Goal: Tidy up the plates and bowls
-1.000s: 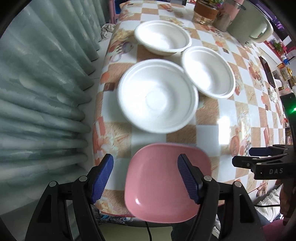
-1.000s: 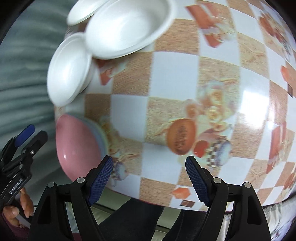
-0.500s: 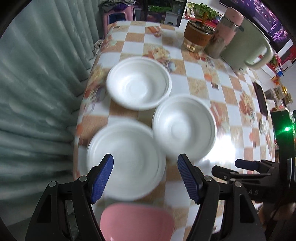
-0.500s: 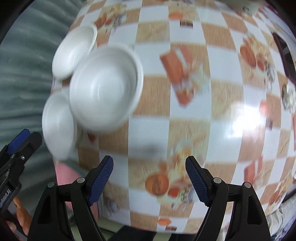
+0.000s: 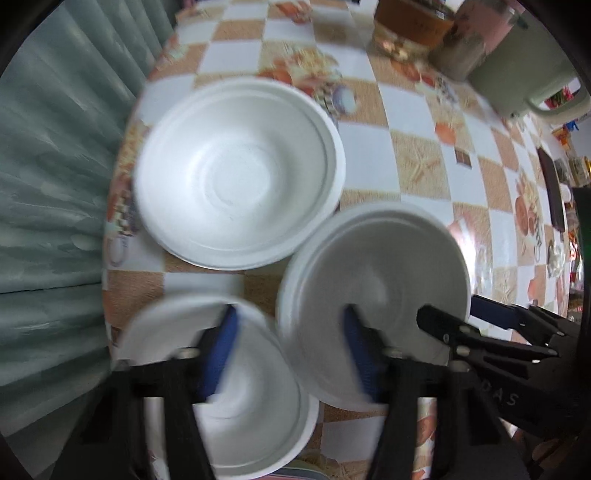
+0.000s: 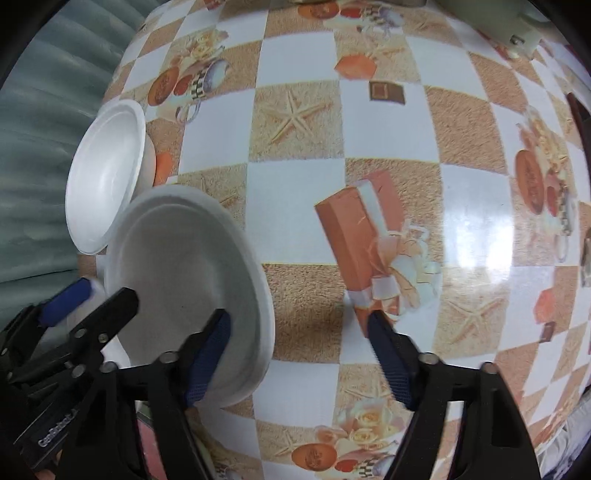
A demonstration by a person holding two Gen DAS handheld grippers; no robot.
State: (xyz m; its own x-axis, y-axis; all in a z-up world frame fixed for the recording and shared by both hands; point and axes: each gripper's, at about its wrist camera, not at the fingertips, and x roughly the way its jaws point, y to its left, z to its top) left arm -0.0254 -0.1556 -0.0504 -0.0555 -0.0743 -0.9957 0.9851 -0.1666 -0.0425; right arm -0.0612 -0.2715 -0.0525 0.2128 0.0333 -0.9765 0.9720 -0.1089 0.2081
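Three white foam bowls sit on the checkered table (image 5: 417,162): a far one (image 5: 236,173), a right one (image 5: 373,280) and a near one (image 5: 240,391). My left gripper (image 5: 288,354) is open and empty, its fingers over the near and right bowls. My right gripper (image 6: 299,354) is open and empty; its left finger (image 6: 207,354) is over the right bowl (image 6: 184,280), which shows large at lower left. The far bowl (image 6: 107,173) lies behind it. The right gripper also shows in the left wrist view (image 5: 480,325). A sliver of pink plate (image 6: 147,443) shows at the bottom.
A green-grey pot (image 5: 524,70), a brown jar (image 5: 410,22) and a cup (image 5: 465,48) stand at the far end of the table. A green curtain (image 5: 55,184) hangs along the left table edge.
Both grippers have moved forward over the table toward the white bowls. The pink plate has dropped out of the left wrist view. Both stay open.
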